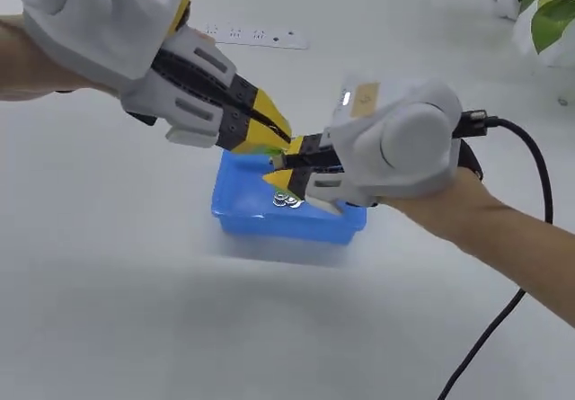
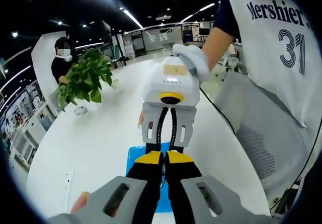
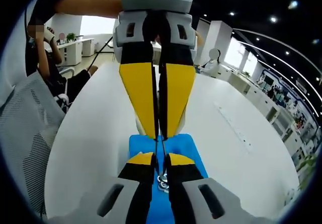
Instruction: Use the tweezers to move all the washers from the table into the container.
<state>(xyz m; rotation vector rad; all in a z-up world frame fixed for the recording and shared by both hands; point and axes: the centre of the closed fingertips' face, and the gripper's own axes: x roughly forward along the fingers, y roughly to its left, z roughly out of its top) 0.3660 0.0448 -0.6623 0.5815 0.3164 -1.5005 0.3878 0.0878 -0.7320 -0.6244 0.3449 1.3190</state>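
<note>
Blue plastic container (image 1: 269, 218) on the white table (image 1: 117, 310) holds the washers (image 1: 287, 200), and over it the left gripper (image 1: 282, 139) and right gripper (image 1: 280, 173) meet tip to tip. Thin tweezers (image 3: 161, 144) (the right gripper view picks them out) sit clamped in the left's jaws just above the washers. Whether the right's near-closed jaws grip them I cannot tell, and a potted plant (image 2: 83, 80) stands well beyond the container in an open office.

Left claw (image 1: 280, 139) blocks right claw (image 1: 280, 172) over container (image 1: 269, 221).

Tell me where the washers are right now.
In the head view the washers lie clustered inside the blue container at centre, near its front wall.
</note>
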